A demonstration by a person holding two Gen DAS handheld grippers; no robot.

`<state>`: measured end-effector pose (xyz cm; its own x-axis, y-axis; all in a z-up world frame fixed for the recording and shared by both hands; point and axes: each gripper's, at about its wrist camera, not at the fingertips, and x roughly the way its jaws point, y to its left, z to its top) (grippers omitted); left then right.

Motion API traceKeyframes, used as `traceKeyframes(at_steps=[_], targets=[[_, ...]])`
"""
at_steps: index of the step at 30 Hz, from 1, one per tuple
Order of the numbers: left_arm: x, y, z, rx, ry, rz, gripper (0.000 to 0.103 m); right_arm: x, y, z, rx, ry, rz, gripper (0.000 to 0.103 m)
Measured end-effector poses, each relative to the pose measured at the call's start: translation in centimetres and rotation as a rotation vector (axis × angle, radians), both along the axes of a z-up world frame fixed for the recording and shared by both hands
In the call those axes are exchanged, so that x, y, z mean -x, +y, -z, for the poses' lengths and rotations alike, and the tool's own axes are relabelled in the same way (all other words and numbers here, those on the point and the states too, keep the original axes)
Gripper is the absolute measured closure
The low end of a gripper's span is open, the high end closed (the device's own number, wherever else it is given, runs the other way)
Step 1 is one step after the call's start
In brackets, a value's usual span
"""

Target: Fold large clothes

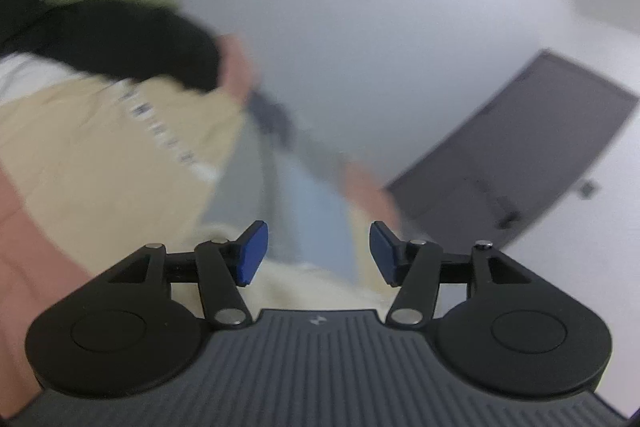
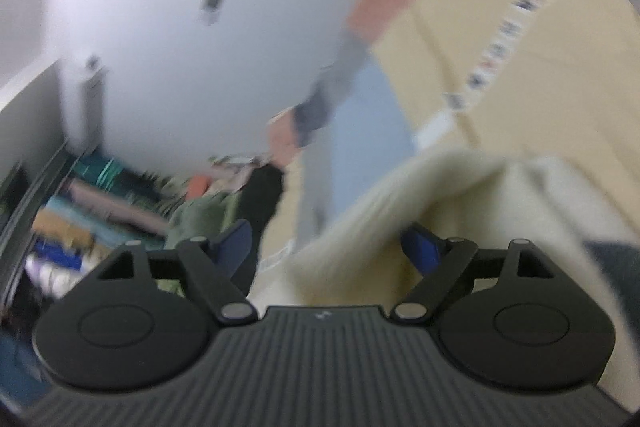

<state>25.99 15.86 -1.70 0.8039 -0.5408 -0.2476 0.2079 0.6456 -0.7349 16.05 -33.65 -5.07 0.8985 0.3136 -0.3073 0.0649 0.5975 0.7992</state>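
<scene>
Both views are badly blurred. A pale yellow bedspread [image 2: 540,75] with a printed white stripe covers the surface, under a white ceiling [image 1: 380,27]. The cream fleecy garment [image 2: 460,195] lies bunched right at the grippers; which way its long axis runs is impossible to tell. The left gripper [image 1: 316,253] stands wide, blue pads clear, cream cloth just below them. The right gripper [image 2: 332,247] is spread wide too, cloth heaped between the jaws and over the right-hand pad. Only the left view shows a dark grey door [image 1: 532,143]; only the right shows cluttered shelves [image 2: 80,195].
</scene>
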Motion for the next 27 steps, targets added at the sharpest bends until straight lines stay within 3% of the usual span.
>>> traceKeyframes(at_steps=[2, 4, 7, 10, 14, 19, 23, 27], targets=[[1.6, 0.1, -1.1, 0.026, -0.051, 0.021, 0.041, 1.1, 1.5, -1.2, 0.020, -0.049, -0.083, 0.019], [2.9, -0.2, -1.9, -0.006, -0.064, 0.047, 0.041, 2.3, 2.7, -2.1, 0.060, -0.083, -0.131, 0.019], [5.0, -1.8, -2.6, -0.178, -0.026, 0.070, 0.041, 3.8, 4.0, -3.5, 0.146, -0.088, -0.147, 0.019], [6.4, -3.5, -2.1, -0.329, 0.043, 0.087, 0.041, 4.7, 5.2, -4.5, 0.303, -0.041, -0.134, 0.019], [6.8, -5.6, -0.7, -0.435, 0.092, 0.136, 0.041, 3.8, 7.5, -4.0, 0.467, 0.003, -0.163, 0.020], [6.0, -7.5, 1.3, -0.554, 0.134, 0.129, 0.041, 2.2, 10.7, -2.2, 0.682, 0.049, -0.172, 0.022], [5.1, -7.4, 2.3, -0.562, 0.165, 0.105, 0.041, 0.2, 13.0, -0.8, 0.876, 0.080, -0.203, 0.031], [5.2, -6.5, 1.5, -0.521, 0.130, 0.061, 0.041, -3.4, 14.0, 0.2, 0.944, 0.136, -0.233, 0.044]])
